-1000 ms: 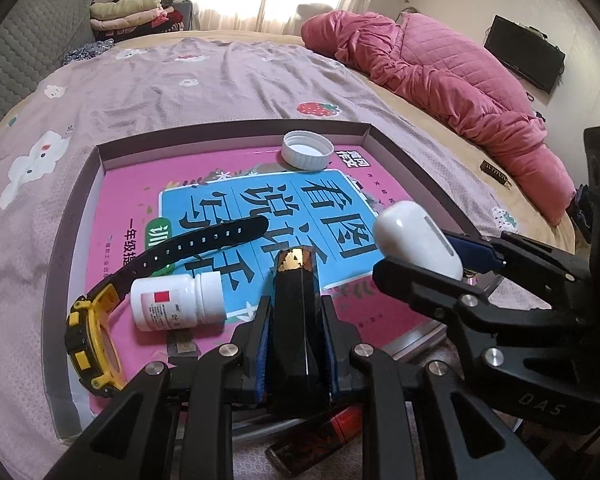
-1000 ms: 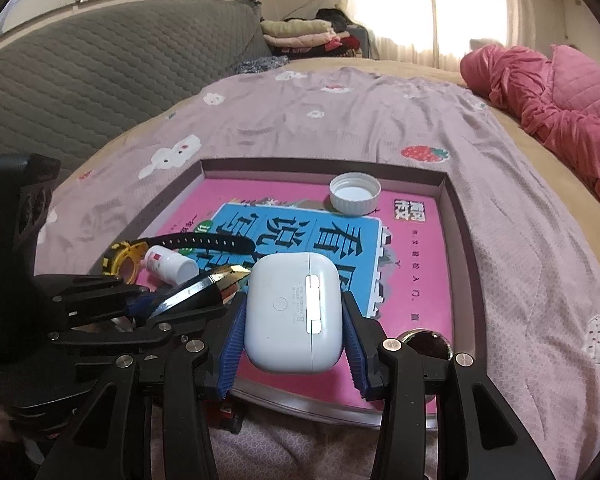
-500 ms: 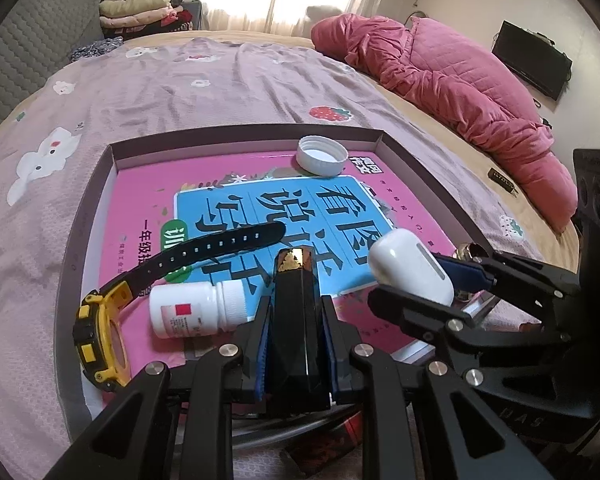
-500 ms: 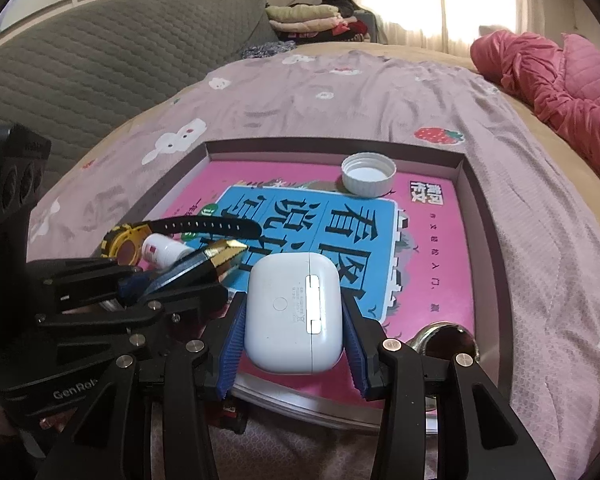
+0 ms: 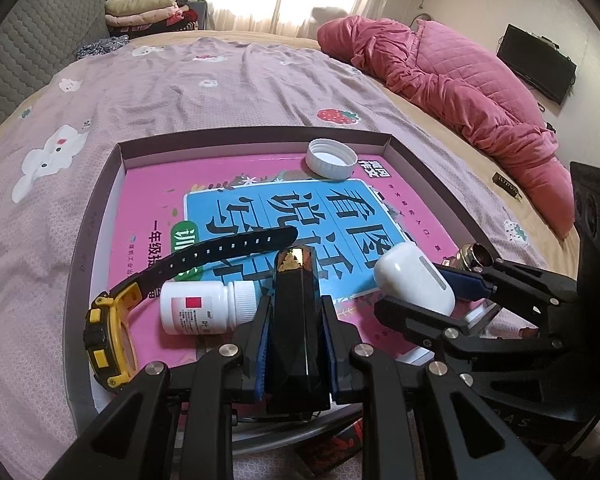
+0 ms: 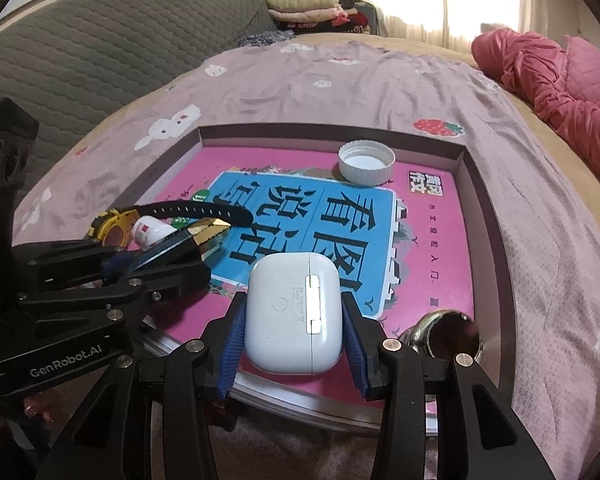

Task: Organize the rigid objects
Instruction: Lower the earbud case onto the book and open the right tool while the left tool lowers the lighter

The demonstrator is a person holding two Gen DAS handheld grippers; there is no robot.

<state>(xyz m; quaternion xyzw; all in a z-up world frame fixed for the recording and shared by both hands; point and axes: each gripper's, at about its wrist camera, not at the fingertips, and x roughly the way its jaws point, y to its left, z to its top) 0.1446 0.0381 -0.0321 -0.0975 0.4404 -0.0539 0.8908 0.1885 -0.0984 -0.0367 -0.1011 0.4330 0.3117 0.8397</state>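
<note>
Left gripper (image 5: 296,332): clamped on a black faceted tube (image 5: 296,320) with a gold tip, blue pads pressed to both its sides, held above the near edge of the tray (image 5: 100,216). Right gripper (image 6: 294,320): clamped on a white earbud case (image 6: 294,312), pads against its two sides, hinge side facing the camera, also above the tray's near edge. The two grippers stand side by side, close but not touching.

The tray is a shallow box with low dark walls, resting on a mauve printed bedsheet (image 5: 160,88). A pink and blue book (image 5: 300,216) covers its floor. On the book, near the left edge: a white pill bottle (image 5: 204,308) on its side, just beside the left gripper, and a yellow and black watch (image 5: 112,332) with its strap stretched toward the middle. Against the far wall: a white bottle cap (image 5: 331,159), open side up. At the near right corner: a small brass-coloured round item (image 6: 448,334), on the tray's rim as far as can be told.

Beyond the tray: a pink quilt (image 5: 460,80) on the right side of the bed, and folded clothes (image 5: 144,10) at the far end.
</note>
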